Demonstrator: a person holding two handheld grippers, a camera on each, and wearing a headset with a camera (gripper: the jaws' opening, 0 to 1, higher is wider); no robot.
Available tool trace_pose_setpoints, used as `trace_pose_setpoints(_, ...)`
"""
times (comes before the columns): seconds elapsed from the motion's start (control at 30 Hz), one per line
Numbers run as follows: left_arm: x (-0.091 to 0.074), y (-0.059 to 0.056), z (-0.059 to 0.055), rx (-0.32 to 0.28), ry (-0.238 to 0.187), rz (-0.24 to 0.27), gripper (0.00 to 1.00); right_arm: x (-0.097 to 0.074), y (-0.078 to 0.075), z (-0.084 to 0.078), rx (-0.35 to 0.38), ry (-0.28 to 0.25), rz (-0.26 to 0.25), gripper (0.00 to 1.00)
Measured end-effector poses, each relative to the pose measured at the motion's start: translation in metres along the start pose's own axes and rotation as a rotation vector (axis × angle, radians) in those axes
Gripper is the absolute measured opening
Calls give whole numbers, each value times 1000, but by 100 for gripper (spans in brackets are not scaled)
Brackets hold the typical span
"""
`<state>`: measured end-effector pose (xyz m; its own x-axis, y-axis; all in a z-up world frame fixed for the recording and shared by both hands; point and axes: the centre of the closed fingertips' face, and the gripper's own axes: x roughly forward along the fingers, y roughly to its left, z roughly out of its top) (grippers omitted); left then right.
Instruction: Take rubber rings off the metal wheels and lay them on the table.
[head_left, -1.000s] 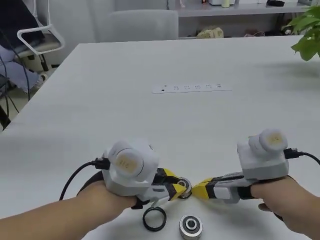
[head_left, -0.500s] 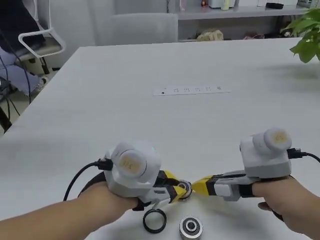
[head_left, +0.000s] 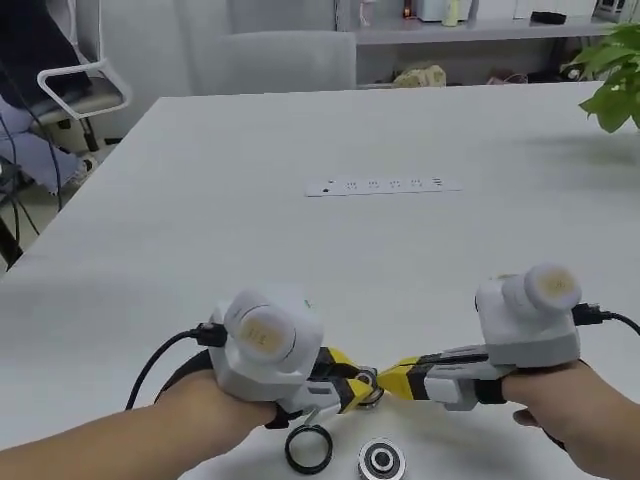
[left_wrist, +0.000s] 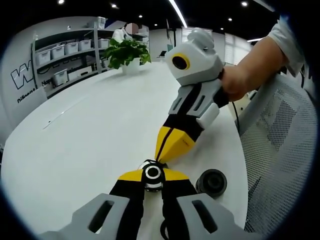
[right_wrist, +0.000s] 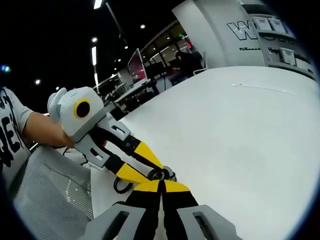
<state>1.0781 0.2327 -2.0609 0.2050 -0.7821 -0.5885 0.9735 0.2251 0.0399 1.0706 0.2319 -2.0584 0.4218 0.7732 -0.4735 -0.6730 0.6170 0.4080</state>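
The task is in its middle part, as I judge it. One loose black rubber ring (head_left: 309, 449) lies flat on the white tabletop (head_left: 300, 250), at the near edge, so at least one ring is off. Just to the right of it stands a second round metal wheel (head_left: 381, 460). Its outer band looks dark in the left gripper view, so it probably has its rubber ring on, but the picture is too small to be sure. If this is so, two rings are left to remove: this one and the one now in work.

The left hand-held gripper (left_wrist: 152, 176) has its two yellow jaw tips closed around a small silver metal wheel (head_left: 366, 382) and holds it a little above the tabletop, just beyond the loose ring. The wheel sits right between the tips, with its shiny hub turned toward the gripper's camera.

The right hand-held gripper (right_wrist: 161, 186) comes from the right side, and its jaws are pressed together with only a thin line between them. Their point touches the right edge of the held wheel. Whether it pinches the rubber ring there or only pushes against it, I cannot tell. The two grippers meet tip to tip at the wheel, near the person.
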Motion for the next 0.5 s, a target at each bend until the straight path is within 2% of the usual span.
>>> trace_pose_setpoints(0.5,0,-2,0,3,-6,-4,7,3,7,3,-40,-11,33,0)
